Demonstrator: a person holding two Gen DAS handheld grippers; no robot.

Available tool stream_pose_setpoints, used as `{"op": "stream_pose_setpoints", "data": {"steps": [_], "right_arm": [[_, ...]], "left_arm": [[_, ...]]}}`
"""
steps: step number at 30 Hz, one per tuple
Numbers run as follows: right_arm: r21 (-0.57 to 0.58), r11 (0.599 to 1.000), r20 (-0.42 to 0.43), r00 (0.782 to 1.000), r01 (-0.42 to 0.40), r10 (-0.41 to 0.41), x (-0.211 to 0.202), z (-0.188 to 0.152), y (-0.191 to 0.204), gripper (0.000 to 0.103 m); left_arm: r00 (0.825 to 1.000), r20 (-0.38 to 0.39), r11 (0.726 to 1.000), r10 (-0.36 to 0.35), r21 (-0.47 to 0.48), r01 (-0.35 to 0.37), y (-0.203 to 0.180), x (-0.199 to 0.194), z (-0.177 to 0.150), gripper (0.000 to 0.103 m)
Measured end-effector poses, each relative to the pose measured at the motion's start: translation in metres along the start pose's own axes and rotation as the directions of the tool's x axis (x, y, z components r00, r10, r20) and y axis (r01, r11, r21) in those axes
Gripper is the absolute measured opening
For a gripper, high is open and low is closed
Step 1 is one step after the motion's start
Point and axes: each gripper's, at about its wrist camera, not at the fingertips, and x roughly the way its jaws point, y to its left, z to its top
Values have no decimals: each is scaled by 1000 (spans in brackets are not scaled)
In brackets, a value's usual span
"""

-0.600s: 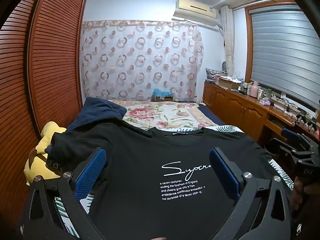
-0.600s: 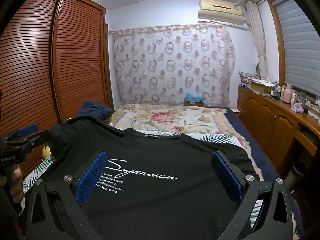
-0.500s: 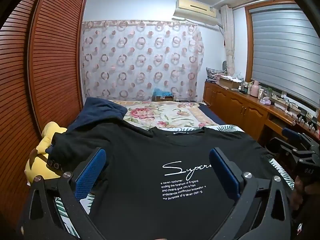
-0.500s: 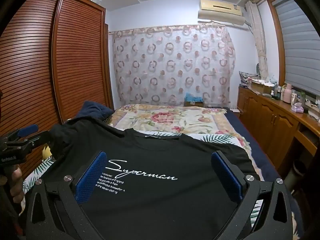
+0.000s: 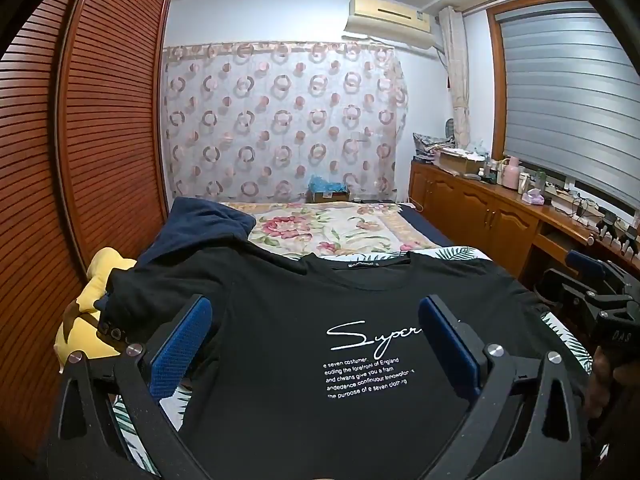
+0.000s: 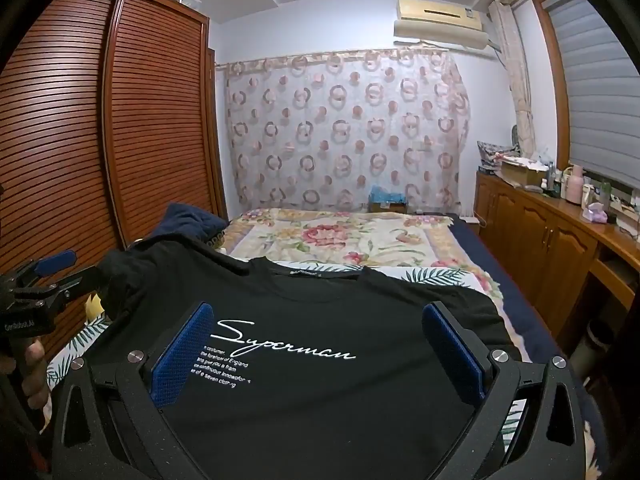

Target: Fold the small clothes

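Black tee [image 5: 304,344] lies flat, print up, on bed [image 5: 332,232]. Left gripper [image 5: 316,344] and right gripper [image 6: 320,352] hover over it, jaws wide, empty. Folding not begun, likely; next: pinch a sleeve or side edge.

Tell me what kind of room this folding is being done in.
A bedroom, most likely. A bed with a floral cover fills the middle, a louvred wooden wardrobe lines one wall, and the black T-shirt lies spread on the bed.
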Motion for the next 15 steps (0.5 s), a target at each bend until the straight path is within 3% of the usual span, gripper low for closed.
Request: {"op": "stream_pose_setpoints", "data": {"steps": [15], "right_arm": [[13,1000,7,1000,5,-5,2,-2,2,103]], "left_arm": [[1000,3,1000,3,8,-3,-1,0,0,103]]}}
